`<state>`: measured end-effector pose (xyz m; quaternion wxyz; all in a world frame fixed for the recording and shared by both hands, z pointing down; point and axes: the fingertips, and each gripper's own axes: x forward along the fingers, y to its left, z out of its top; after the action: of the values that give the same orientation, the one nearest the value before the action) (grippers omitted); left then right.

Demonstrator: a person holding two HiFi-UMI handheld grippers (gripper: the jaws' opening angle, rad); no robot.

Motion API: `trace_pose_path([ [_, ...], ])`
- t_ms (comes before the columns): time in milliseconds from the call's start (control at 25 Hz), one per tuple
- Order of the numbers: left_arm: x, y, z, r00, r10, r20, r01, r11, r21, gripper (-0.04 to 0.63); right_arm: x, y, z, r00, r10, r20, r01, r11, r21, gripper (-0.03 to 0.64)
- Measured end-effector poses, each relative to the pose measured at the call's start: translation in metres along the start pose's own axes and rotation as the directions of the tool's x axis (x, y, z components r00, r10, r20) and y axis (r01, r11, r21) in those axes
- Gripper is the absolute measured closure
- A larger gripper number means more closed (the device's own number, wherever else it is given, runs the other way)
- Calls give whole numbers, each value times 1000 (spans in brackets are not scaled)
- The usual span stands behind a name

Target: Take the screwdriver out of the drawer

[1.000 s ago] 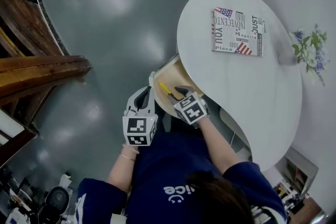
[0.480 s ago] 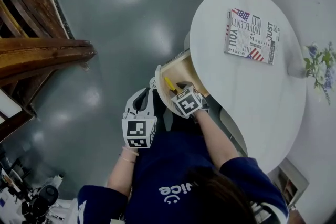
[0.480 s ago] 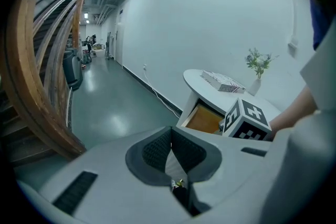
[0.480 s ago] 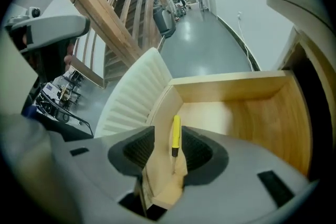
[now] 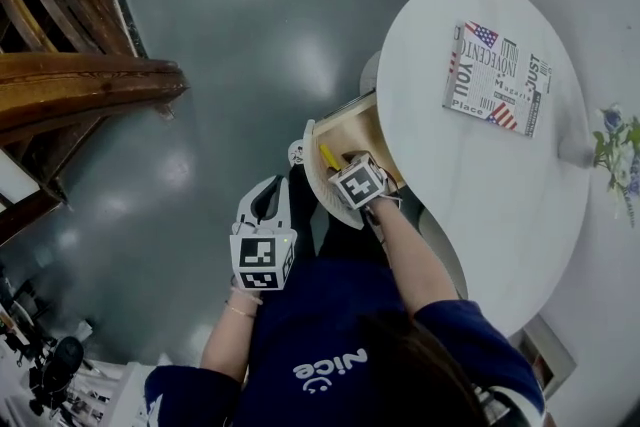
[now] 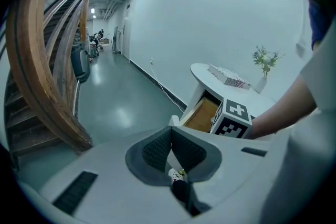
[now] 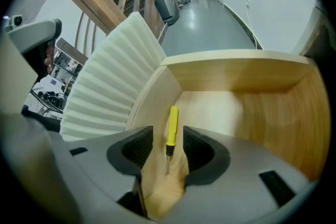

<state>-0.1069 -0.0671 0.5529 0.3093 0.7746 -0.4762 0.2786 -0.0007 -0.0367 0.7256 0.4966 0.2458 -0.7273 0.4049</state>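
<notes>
The wooden drawer stands pulled out from under the white table. A yellow-handled screwdriver lies on its floor by the left wall. My right gripper points steeply down into the drawer. In the right gripper view the screwdriver lies between the opening jaws of the right gripper, and the pads stand clear of it. My left gripper hangs beside the drawer front over the floor. In the left gripper view the left gripper is shut on nothing.
A printed book lies on the tabletop, and a small vase of flowers stands at its right edge. A wooden staircase runs along the left. Grey floor lies between it and the table. The drawer's ribbed white front rises left of the right gripper.
My right gripper has sunk into the drawer and now straddles the screwdriver. The left gripper has drawn back from the drawer front toward the person.
</notes>
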Motion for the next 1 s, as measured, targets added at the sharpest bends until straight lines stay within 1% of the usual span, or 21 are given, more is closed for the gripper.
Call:
trace_pose_path([
  [80,0,1,-5,1000,5,-7,-5,1000,-4,591,6,-1,-1,1000,11,-16,-11,1000,-15,430],
  [200,-1,2,-14,1000,14,-24,-14,1000,-7,591,15,-1,3,1000,23,-5,-23,999,-45,430],
  [400,-2,7,-25,998,45,-51,-46,999,-16,591,27,-5,-8,998,24,-60,-27,999,-45,430],
  [480,-2,11,-27,996,58,-61,-59,998,-16,591,31,-6,-4,998,29,-55,-33,998,-61,430],
  [680,-3,16,-25,994,85,-62,-87,996,-21,591,41,-9,-9,995,17,-103,-27,995,-96,434],
  [1000,-9,20,-31,989,135,-67,-138,990,-40,591,51,-14,-16,990,-7,-141,-13,990,-138,433],
])
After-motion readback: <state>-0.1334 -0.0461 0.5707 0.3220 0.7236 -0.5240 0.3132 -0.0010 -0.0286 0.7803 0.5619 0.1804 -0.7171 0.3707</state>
